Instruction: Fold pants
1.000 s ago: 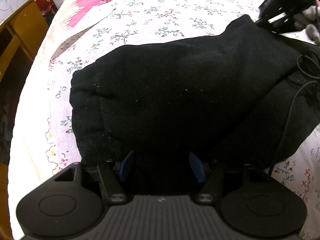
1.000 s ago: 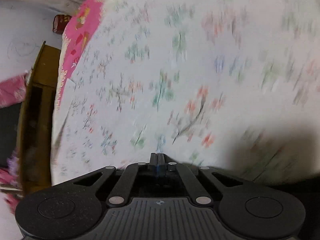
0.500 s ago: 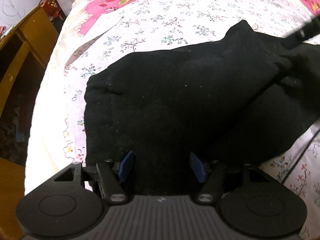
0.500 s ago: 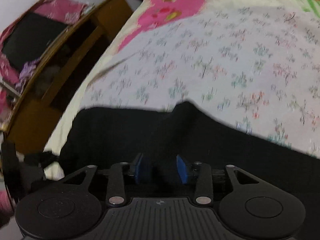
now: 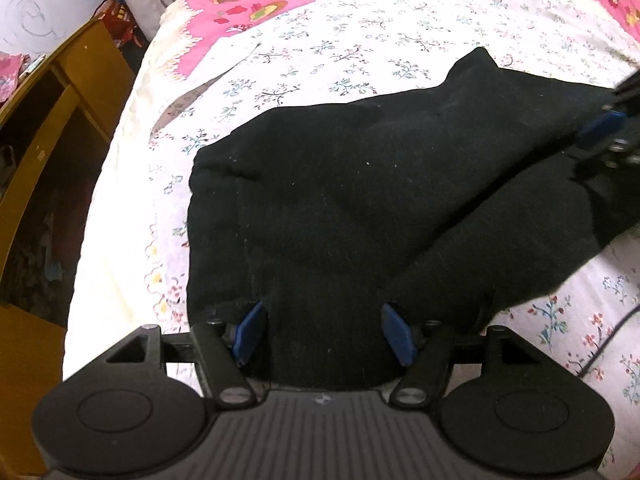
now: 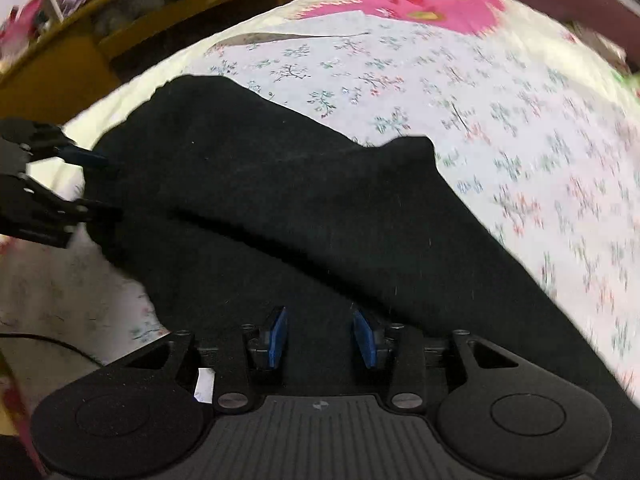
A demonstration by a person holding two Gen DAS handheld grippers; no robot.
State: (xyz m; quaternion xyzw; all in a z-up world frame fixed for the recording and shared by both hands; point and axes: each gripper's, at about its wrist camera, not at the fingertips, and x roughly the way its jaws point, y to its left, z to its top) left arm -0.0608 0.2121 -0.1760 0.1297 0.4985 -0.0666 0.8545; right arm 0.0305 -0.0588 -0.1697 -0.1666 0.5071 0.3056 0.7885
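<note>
Black pants (image 5: 360, 200) lie folded across the floral bed sheet (image 5: 360, 28), with one pointed corner (image 5: 476, 60) toward the far side. My left gripper (image 5: 323, 332) stands at the pants' near edge. Its blue pads are wide apart and opening, and a bunch of black cloth lies between them. In the right wrist view the same left gripper (image 6: 104, 184) straddles the left end of the pants (image 6: 320, 220). My right gripper (image 6: 321, 336) hovers over the pants' near side, pads apart, with dark cloth below the gap. It also shows, blurred, as the right gripper (image 5: 588, 146) at the right edge of the left wrist view.
A wooden desk with shelves (image 5: 52, 128) stands along the bed's left side, close to the mattress edge (image 5: 104, 240). A pink cartoon patch (image 5: 256, 4) marks the far part of the sheet. A thin black cable (image 5: 600, 344) trails over the sheet near the pants.
My right gripper was shut over bare sheet; it has rolled, swung over the pants and stands with its pads apart. The left gripper drew back and up a little, showing more of the bed.
</note>
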